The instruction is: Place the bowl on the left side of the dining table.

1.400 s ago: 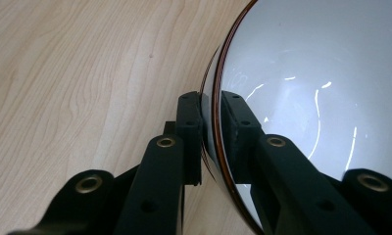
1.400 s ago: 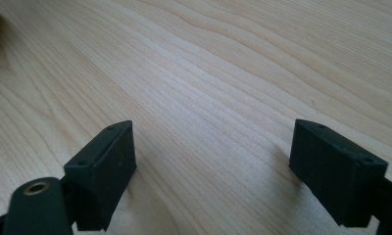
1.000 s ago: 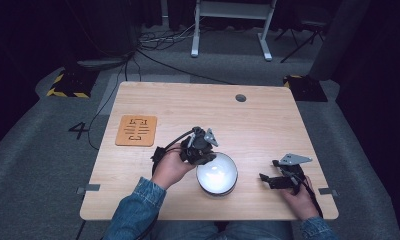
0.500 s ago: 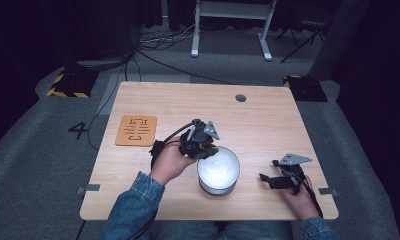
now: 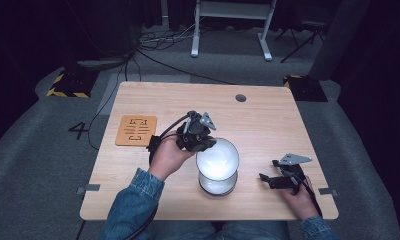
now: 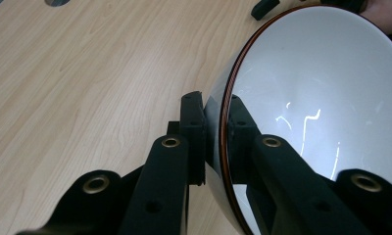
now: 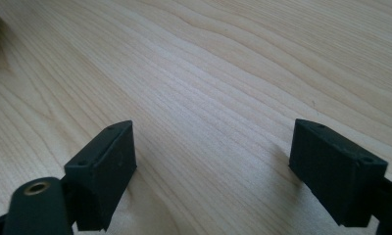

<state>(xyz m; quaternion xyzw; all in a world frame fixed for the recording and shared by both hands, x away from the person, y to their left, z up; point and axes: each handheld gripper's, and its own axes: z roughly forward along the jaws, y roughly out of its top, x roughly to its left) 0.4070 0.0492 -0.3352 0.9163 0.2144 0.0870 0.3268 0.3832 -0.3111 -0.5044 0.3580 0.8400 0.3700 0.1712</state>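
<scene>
Left tool [image 5: 204, 145]: clamped on white bowl's [image 5: 218, 159] rim, frame centre.
Right tool [image 5: 272, 175]: jaws spread, lower right, on worktop [image 5: 268, 120].

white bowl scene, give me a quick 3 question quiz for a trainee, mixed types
1. True or false: the left gripper has its jaws closed on the rim of the white bowl, one jaw inside and one outside.
2. Multiple choice: the right gripper is (A) shut on the bowl, (B) open, with bare table between its jaws, (C) shut on the orange card.
3. Fill in: the orange card lies on the wooden table on the person's ____ side of the bowl.

Key: 1 true; 2 B; 3 left.
</scene>
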